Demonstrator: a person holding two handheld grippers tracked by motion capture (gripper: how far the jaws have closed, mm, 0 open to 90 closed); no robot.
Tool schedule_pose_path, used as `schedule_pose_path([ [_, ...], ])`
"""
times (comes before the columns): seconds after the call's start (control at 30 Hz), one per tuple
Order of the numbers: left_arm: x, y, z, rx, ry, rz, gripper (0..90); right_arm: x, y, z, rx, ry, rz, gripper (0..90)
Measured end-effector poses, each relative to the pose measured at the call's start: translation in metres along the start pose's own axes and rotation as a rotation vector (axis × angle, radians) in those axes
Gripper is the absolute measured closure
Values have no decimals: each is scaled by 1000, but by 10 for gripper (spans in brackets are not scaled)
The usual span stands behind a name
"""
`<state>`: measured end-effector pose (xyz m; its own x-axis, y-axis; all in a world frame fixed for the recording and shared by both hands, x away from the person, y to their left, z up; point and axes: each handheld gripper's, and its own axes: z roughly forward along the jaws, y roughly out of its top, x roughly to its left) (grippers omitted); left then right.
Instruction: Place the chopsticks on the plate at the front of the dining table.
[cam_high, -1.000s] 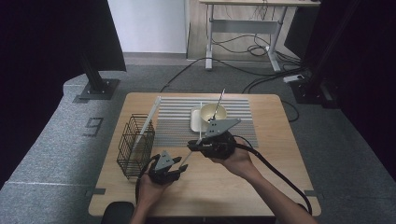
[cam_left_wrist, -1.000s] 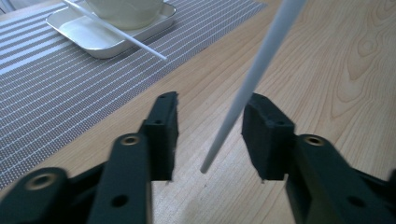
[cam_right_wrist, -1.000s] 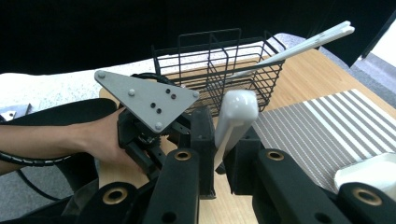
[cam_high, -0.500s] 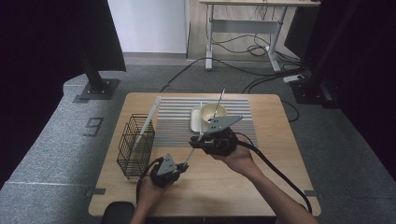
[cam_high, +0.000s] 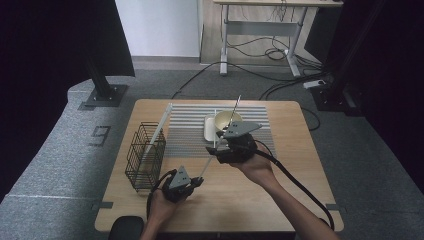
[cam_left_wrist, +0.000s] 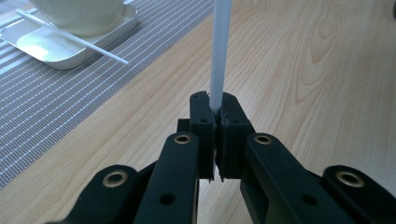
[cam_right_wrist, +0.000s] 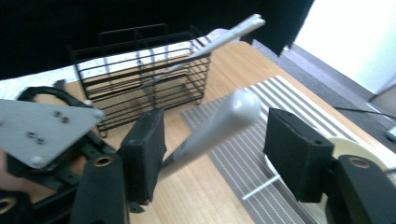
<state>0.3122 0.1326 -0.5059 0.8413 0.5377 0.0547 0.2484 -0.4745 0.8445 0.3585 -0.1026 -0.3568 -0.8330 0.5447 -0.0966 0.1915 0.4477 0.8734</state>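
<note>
White utensil passing between hands: left gripper clamps its lower end to take it over, right gripper, jaws just opening, lets go

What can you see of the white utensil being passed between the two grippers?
The white utensil is long, thin and smooth, plastic-looking, with a slim shaft widening to a rounded handle end. It slants above the wooden table. The left gripper is shut on the shaft's lower end. The right gripper has just been opening: the handle lies between its jaws, with the pads off it. Its working end isn't visible.
</note>
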Motion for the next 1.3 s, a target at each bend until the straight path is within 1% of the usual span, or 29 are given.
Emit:
schedule_pose_path([
  [0.07,1,0,-2,-13,-10,-5,861,-4,-2,-1,-6,-12,17,352],
  [0.13,1,0,-4,-30,-17,-11,861,-10,-5,-2,-11,-34,30,326],
  [0.17,1,0,-4,-34,-17,-13,861,-14,-7,-2,-8,-43,40,325],
  [0.37,2,1,-7,-61,-11,-17,861,-30,-20,-2,-2,-75,61,311],
  [0.63,2,1,-11,-79,-2,-21,861,-51,-40,2,9,-98,108,302],
  [0.7,2,2,-12,-83,1,-21,860,-55,-45,3,13,-99,114,300],
  [0.83,1,2,-14,-91,5,-22,857,-63,-56,7,32,-120,126,298],
  [0.93,-1,3,-12,-70,15,-17,858,-67,-62,10,47,-131,131,297],
  [1.0,-2,3,-10,-54,21,-14,859,-68,-63,9,41,-132,134,288],
  [1.07,-2,3,-8,-37,28,-15,859,-69,-62,6,24,-139,133,220],
  [1.13,-3,3,-5,-17,36,-15,858,-69,-62,2,22,-137,127,178],
  [1.17,-2,2,-5,-13,36,-18,858,-69,-62,0,25,-137,118,144],
  [1.23,-2,2,-4,-4,37,-24,858,-69,-64,-4,35,-141,103,133],
  [1.3,-2,2,-3,3,39,-25,858,-68,-67,-9,25,-147,96,94],
])
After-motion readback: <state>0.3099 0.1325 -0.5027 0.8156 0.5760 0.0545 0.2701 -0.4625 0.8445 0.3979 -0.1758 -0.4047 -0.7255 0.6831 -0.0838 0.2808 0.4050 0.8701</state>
